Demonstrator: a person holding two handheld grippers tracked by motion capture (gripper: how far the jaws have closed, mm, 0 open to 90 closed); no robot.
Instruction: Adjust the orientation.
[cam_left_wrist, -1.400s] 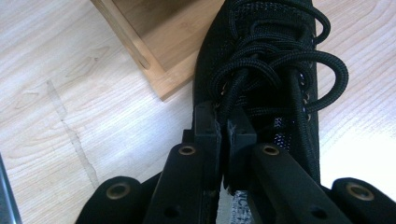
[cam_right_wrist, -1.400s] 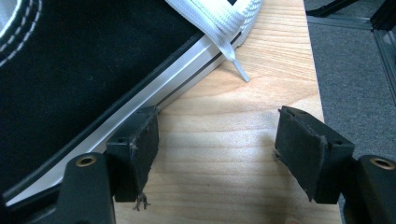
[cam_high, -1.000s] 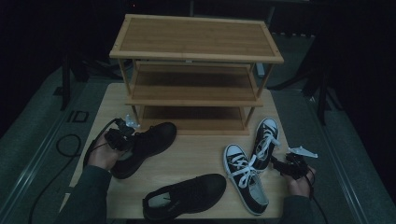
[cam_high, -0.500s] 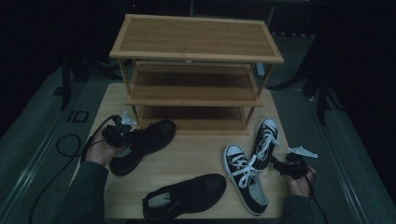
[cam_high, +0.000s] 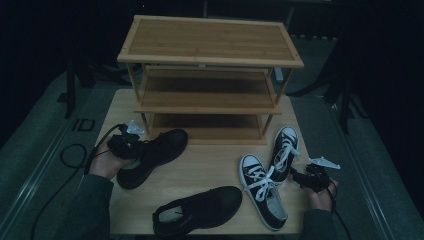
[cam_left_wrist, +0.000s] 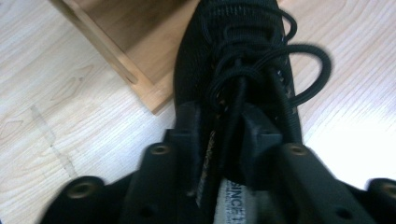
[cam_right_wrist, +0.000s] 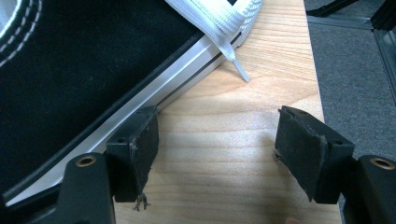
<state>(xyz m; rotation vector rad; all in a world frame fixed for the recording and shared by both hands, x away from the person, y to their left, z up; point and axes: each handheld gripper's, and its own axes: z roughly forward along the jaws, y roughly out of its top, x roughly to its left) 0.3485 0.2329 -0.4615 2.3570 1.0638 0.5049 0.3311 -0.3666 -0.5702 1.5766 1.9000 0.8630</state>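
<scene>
The left tongs (cam_left_wrist: 223, 140) straddle the tongue and laces of a black lace-up shoe (cam_left_wrist: 233, 56), their jaws having just been opening. The shoe's toe points away beside a wooden rack's foot (cam_left_wrist: 135, 79) on the pale worktop (cam_left_wrist: 56, 102).

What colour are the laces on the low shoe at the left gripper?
Black laces, matching the black low shoe; clearest in the left gripper view.

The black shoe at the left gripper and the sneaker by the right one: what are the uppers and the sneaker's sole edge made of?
The black shoe looks like matte knit or mesh fabric: a fine woven texture shows around its round cord laces. The sneaker upper seems black canvas, flat and dull with white stitching. Its sole edge looks like smooth white rubber with a thin dark stripe, slightly glossy. Its white laces are flat woven tape.
</scene>
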